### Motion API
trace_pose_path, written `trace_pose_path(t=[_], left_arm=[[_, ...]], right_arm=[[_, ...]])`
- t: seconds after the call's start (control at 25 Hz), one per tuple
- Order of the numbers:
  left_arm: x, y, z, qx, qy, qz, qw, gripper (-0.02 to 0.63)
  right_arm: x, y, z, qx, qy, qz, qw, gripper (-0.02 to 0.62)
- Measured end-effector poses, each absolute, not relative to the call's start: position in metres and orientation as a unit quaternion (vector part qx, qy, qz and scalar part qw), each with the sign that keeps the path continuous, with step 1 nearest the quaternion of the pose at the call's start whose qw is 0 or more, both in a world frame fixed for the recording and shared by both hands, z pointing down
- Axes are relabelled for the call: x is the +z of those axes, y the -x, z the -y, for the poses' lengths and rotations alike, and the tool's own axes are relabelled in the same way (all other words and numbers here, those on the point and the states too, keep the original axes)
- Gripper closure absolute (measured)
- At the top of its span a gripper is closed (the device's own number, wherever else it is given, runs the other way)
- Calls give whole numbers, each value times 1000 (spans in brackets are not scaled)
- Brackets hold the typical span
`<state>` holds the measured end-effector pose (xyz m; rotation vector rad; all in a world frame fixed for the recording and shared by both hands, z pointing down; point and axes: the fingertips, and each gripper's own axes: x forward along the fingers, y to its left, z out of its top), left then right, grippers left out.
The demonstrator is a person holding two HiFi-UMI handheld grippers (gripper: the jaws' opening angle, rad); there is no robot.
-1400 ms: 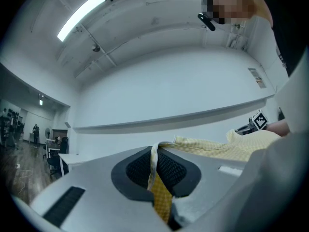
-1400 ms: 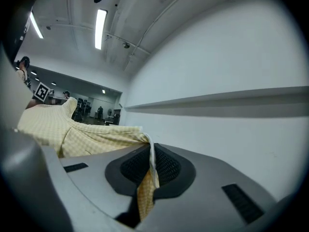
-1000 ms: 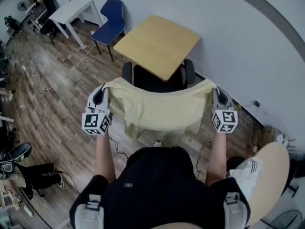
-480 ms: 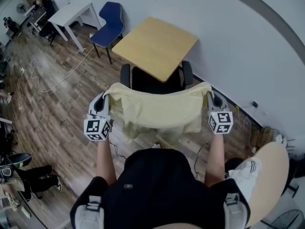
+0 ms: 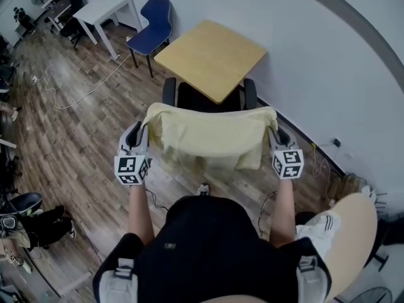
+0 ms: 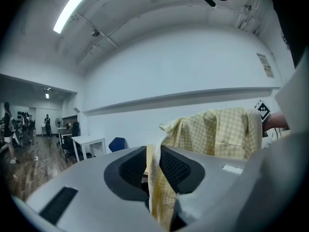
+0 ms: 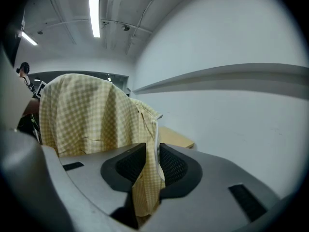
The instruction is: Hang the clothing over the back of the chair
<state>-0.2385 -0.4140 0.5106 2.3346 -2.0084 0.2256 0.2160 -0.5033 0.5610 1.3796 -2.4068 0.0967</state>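
In the last second I brought the yellow garment [image 5: 208, 137] forward until it hung spread close before the chair [image 5: 196, 98] back, left gripper [image 5: 137, 133] and right gripper [image 5: 276, 134] each clamped on a top corner; draping looked close, not done

The cloth [image 5: 208, 141] is pale yellow with a fine white check. The chair [image 5: 189, 98] is black. The table [image 5: 211, 59] is light wood; the far chair [image 5: 151, 27] is blue, the far table [image 5: 104, 8] white. The floor [image 5: 63, 125] is brown planking. The wall [image 5: 328, 55] is white. The left gripper [image 6: 153, 168] and right gripper [image 7: 147, 166] are grey, their pads [image 6: 133, 168] black with what looks like a fine mesh, their cubes [image 5: 131, 168] white with black squares.
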Motion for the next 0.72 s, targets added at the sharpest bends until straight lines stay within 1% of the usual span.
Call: trace_pose_path(t=[0.52,0.6,0.68,0.72], left_arm=[[506,211,360,74,-757,649,28,535],[504,207,348,72,-757,649,29,558],[503,201,337,70,-757,649,31,591],[503,198,332,70,-758,648,32,598]], right_arm=[[565,-233,453,47,-471,864,171,511],[564,-235,443,43,-470,865,172,532],[561,-236,433,38,-465,868,171,581],[561,-236,428,36,-461,870,172,589]])
